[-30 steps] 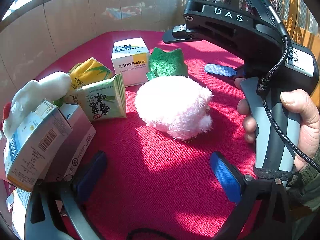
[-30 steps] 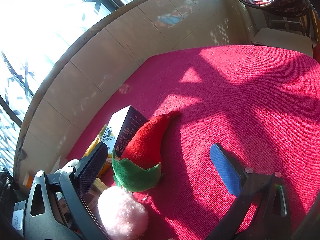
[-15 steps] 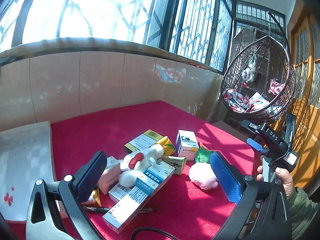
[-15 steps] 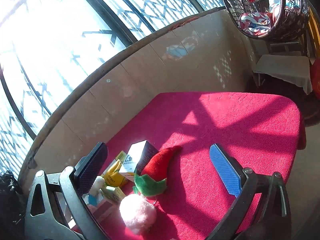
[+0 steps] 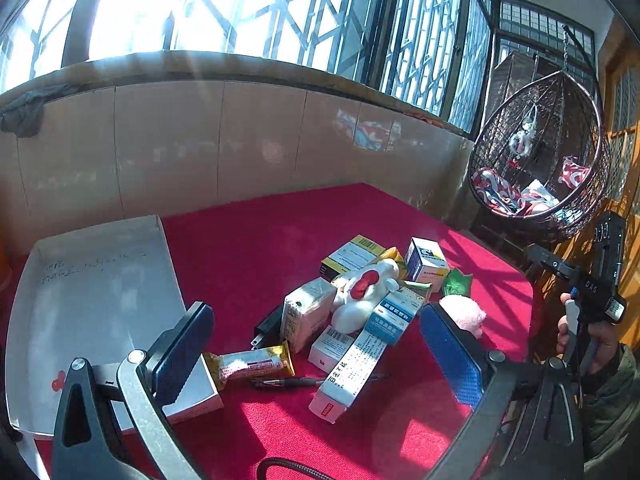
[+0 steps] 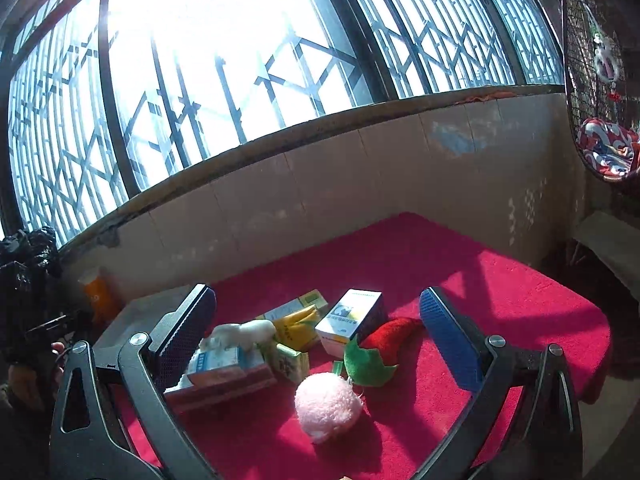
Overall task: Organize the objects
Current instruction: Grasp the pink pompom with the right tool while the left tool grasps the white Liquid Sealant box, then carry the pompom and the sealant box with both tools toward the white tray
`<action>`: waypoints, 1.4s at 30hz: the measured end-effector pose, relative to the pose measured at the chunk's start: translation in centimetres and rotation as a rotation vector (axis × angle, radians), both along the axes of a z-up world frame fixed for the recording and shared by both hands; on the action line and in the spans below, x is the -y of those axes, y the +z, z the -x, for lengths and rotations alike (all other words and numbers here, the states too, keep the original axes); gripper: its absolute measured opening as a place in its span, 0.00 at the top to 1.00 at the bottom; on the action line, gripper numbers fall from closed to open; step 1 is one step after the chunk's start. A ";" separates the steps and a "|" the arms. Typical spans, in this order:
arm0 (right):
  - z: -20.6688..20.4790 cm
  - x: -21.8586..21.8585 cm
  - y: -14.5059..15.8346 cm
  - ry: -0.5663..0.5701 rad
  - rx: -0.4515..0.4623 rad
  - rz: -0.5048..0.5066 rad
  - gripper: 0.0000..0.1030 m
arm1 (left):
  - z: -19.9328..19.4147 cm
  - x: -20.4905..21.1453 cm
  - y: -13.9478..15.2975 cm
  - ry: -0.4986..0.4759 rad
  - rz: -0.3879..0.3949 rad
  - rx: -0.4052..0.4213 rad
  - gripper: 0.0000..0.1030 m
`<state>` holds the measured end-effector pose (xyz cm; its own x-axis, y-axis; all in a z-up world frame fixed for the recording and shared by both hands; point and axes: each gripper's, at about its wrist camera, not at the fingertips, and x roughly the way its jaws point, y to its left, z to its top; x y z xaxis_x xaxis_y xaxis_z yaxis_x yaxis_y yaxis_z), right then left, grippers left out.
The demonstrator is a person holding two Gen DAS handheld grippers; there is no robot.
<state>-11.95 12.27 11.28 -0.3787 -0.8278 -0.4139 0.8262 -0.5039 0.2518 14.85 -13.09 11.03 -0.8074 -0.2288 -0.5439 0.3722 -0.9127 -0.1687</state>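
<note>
Both grippers hang above the red cloth (image 5: 280, 240), each with its jaws spread wide and nothing between them. The left gripper (image 5: 316, 344) looks down over a white tray (image 5: 100, 280) that lies on the cloth's left side, bare except for some faint writing. Just right of the tray sits the heap of things: a long white box (image 5: 352, 372) tilted over a pen (image 5: 288, 382), a gold-ended snack bar (image 5: 250, 364) beside the tray's corner, a white plush toy (image 5: 364, 296) with a red patch lying on top of several small cartons, and a blue-and-white box (image 5: 426, 264) standing upright at the far edge. A pink pompom (image 5: 464, 312) rests at the heap's right end, partly behind the blue finger pad.

The right gripper (image 6: 316, 340) sees the same heap from the other side (the pompom (image 6: 328, 406) nearest, a red and green felt hat (image 6: 376, 354) just behind it, touching the upright box (image 6: 350, 320)). A hand (image 5: 588, 340) grips that tool's handle at the table's right edge. A wicker hanging chair (image 5: 536, 160) is off to the right.
</note>
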 end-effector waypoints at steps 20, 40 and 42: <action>0.6 8.3 -10.7 0.120 0.081 -0.414 0.48 | 8.5 -3.6 -9.4 -0.168 0.012 0.334 0.71; -2.7 5.3 -2.6 0.177 0.063 -0.093 0.52 | 2.4 -3.6 -1.3 -0.041 0.017 0.023 0.74; -3.1 5.2 -2.1 0.188 0.072 -0.078 0.52 | 2.0 -3.4 -1.3 -0.035 0.014 0.016 0.74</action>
<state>-8.88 7.05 9.15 -0.1878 -0.8457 -0.4996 0.8887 -0.3629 0.2801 12.87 -9.71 9.76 -0.8065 -0.2083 -0.5534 0.3425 -0.9274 -0.1501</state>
